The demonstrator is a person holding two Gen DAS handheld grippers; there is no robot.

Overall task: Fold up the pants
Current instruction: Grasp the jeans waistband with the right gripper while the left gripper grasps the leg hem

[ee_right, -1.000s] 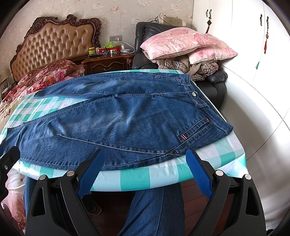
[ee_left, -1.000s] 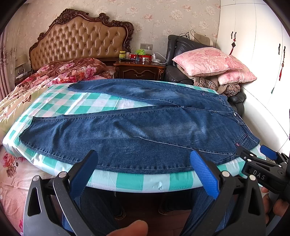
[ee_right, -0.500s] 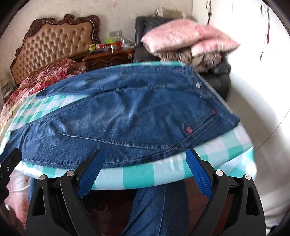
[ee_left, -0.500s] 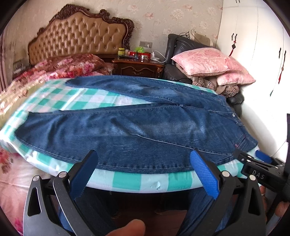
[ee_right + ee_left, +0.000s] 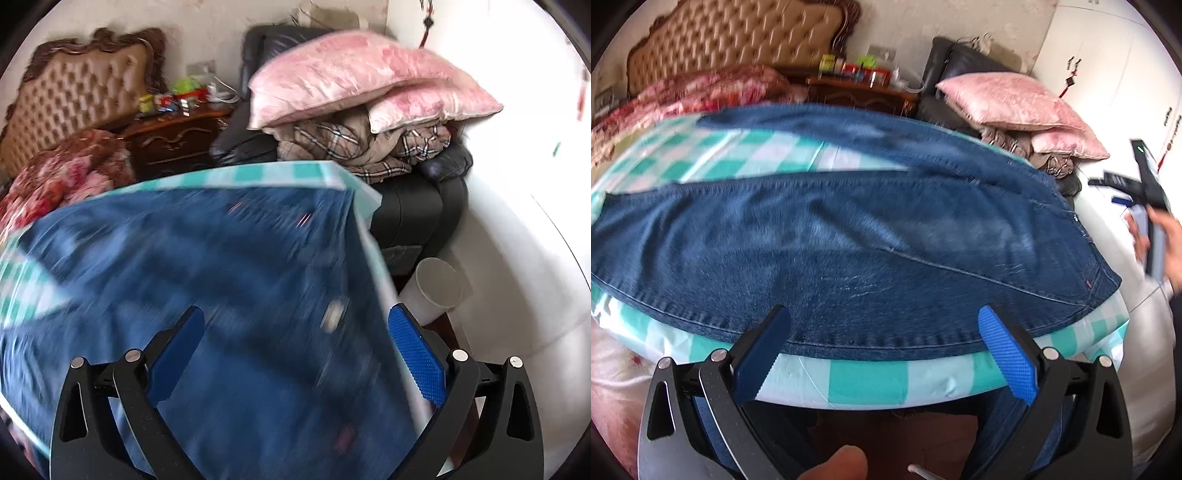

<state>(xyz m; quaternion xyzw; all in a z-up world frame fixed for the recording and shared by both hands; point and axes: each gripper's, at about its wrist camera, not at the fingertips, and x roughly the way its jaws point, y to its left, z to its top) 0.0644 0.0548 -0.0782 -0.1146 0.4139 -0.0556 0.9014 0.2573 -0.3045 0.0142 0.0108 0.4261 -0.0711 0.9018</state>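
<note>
Blue jeans (image 5: 849,236) lie flat on a table with a green-and-white checked cloth (image 5: 864,380), legs spread to the left, waistband to the right. My left gripper (image 5: 882,350) is open and empty at the table's near edge, just in front of the near leg's outer seam. My right gripper (image 5: 295,350) is open and empty, above the waistband end of the jeans (image 5: 207,295), which are blurred by motion. In the left wrist view the right gripper (image 5: 1145,184) is held up at the far right, beyond the waistband.
A bed with a tufted headboard (image 5: 738,37) and floral blanket stands behind the table. A wooden nightstand (image 5: 173,140), a black armchair with pink pillows (image 5: 362,81) and plaid blankets, and a grey bin (image 5: 432,288) on the floor stand at the back right.
My right gripper has swung fast from the table's near edge up and to the right, over the waistband end. My left gripper has moved closer to the near leg.
</note>
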